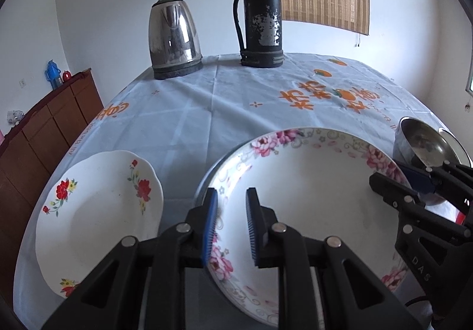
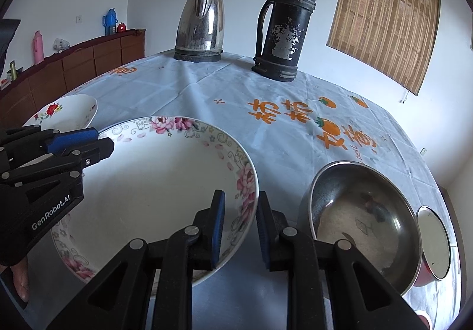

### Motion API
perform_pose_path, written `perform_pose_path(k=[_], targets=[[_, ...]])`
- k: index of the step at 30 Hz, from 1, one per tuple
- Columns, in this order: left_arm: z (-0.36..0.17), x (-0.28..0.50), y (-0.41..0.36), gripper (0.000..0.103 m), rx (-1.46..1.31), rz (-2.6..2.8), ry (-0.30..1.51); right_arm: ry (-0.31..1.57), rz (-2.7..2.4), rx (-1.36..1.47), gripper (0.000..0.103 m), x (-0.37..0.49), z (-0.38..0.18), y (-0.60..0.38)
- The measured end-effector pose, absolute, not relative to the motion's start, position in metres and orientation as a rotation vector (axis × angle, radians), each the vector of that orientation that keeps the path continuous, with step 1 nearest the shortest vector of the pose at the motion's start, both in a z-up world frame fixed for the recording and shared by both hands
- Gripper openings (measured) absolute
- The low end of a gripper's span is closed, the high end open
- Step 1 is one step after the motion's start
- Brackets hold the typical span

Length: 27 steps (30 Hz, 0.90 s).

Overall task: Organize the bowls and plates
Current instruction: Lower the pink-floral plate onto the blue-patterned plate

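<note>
- your left gripper [image 1: 231, 222] pinches the left rim of the pink-flowered plate [image 1: 310, 197]; its blue pads [image 1: 210, 226] sit one on either side of the rim at about 9 o'clock on the plate.
- your right gripper [image 2: 240, 222] clamps the same plate [image 2: 159, 182] on its right rim, about 3 o'clock, with one pad inside the rim and one outside.
- in the left wrist view the right gripper [image 1: 414, 182] reaches in from 3 o'clock; in the right wrist view the left gripper [image 2: 85, 142] comes in from 9 o'clock.
- the red-flowered plate [image 1: 97, 211] lies on the tablecloth [image 1: 207, 99] at 9 o'clock of the held plate, just beside it.
- the steel bowl [image 2: 363, 217] sits at 3 o'clock of the held plate, close to its rim; a red bowl with a white inside [image 2: 434, 244] touches its far side.
- the steel kettle [image 1: 174, 37] and the worn black flask [image 1: 261, 16] stand upright at 12 o'clock, at the far edge of the table.
- a wooden sideboard [image 1: 50, 129] runs along the wall at 9 o'clock.
</note>
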<state>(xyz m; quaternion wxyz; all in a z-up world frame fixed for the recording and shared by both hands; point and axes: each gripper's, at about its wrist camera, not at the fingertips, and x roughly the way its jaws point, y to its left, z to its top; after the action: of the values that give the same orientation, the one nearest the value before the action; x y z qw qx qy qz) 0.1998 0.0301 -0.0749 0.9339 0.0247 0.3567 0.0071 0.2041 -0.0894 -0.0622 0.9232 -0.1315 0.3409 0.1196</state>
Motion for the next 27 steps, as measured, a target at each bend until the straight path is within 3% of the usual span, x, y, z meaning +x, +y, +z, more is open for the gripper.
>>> perform_pose_path(k=[27], targets=[[-0.0791,0.2008,0.0389,0.019,-0.036,-0.030,0.765,0.703,0.248,-0.310,0.025,0.2002,-0.0635,-0.0824]])
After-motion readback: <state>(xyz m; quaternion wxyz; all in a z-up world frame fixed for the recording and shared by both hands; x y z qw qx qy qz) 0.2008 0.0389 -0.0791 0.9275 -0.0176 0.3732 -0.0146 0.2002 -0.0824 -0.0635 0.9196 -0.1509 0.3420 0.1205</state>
